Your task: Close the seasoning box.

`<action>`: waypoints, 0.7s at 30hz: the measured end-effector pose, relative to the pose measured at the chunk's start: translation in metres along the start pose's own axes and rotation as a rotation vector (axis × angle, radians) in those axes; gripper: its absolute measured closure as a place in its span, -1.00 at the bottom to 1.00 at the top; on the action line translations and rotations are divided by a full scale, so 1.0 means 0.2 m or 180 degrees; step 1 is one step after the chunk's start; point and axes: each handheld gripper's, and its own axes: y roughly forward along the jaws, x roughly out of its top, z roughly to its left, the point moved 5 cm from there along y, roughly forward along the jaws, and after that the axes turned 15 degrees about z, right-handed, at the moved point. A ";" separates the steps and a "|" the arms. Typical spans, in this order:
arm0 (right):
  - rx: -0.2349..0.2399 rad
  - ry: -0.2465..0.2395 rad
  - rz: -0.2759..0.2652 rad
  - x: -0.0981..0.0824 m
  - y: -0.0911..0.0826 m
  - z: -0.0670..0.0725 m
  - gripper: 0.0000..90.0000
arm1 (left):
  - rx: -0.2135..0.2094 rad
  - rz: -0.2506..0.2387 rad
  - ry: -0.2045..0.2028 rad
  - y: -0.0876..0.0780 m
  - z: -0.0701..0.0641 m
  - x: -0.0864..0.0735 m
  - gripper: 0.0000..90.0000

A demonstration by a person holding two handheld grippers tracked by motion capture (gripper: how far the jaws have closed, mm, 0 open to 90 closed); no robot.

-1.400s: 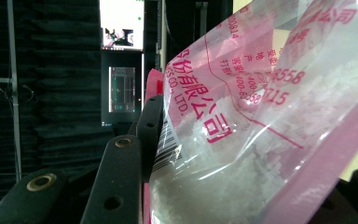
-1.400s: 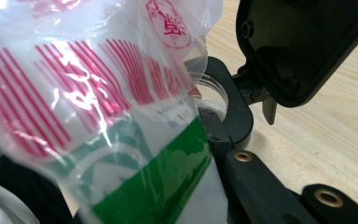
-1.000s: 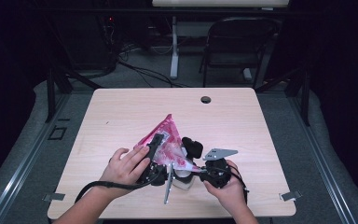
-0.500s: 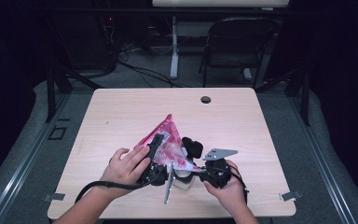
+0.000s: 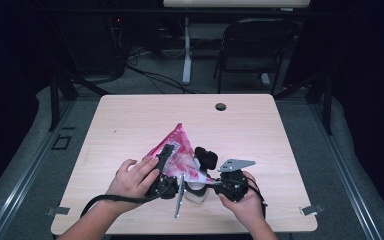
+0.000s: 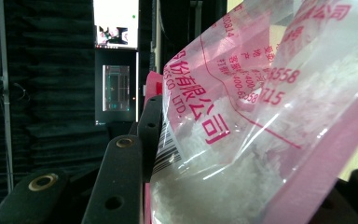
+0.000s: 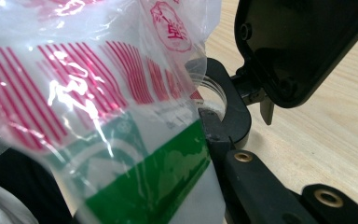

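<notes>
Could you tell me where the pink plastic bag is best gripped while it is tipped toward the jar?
Probably its upper flat end, from the left side: the pink bag there is thin and flat. Its white contents sag low over the jar, which the right gripper holds.

We counted one pink-printed plastic bag (image 5: pixel 175 152) of white granules, one clear jar (image 5: pixel 196 194) with a black flip lid (image 5: pixel 206 157), two handheld grippers, left (image 5: pixel 166 170) and right (image 5: pixel 215 186), one wooden bench (image 5: pixel 260 135) with one round cable hole (image 5: pixel 220 106), and one folding chair (image 5: pixel 252 50) behind.
</notes>
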 end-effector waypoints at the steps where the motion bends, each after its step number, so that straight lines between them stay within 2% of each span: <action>1: -0.0005 -0.0011 0.0015 0.00 0.00 0.00 1.00 | -0.0002 0.0000 -0.0003 0.00 0.00 0.00 0.43; 21: -0.0006 0.0006 0.0024 0.00 0.00 -0.01 1.00 | -0.0024 -0.0016 -0.0013 0.00 -0.01 -0.01 0.39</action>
